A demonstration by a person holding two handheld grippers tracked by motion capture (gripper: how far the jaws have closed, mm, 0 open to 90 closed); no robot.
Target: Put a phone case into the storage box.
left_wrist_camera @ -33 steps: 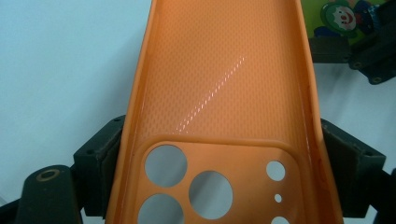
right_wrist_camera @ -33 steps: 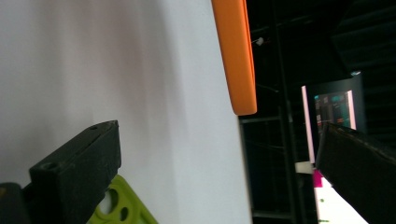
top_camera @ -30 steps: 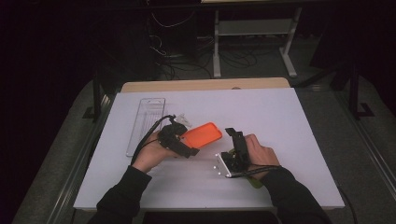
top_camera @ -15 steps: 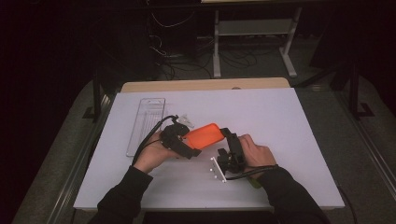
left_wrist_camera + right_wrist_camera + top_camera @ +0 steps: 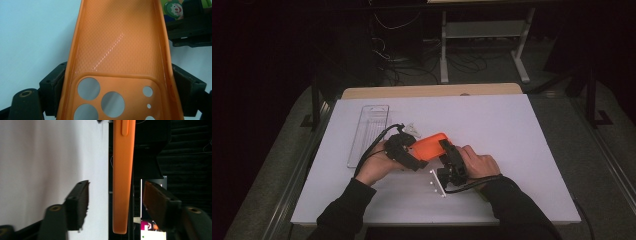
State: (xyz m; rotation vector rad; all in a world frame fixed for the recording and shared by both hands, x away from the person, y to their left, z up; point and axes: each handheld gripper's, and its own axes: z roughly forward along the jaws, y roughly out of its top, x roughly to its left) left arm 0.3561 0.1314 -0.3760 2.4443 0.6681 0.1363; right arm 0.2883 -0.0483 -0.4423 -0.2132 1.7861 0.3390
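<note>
Your left gripper (image 5: 110, 100) is clamped across the orange phone case (image 5: 117, 50). Your right gripper (image 5: 115, 205) has just been closing; its jaws straddle the case's edge without touching, near the worktop's (image 5: 512, 130) front edge.

Both forearms wear long black sleeves (image 5: 343, 212) that end at the wrists. The left gripper (image 5: 404, 152) is a matte black body with blocky jaws and a round brass-coloured screw socket at the jaw base, and a thin black cable loops from it over the white table (image 5: 512, 130). The right gripper (image 5: 451, 162) is black too, with ribbed pads (image 5: 83, 197) on its jaws, like brass-ringed sockets lower down, a small pale plate with dark screw dots on its near side, and a black cable trailing back along the sleeve.
</note>
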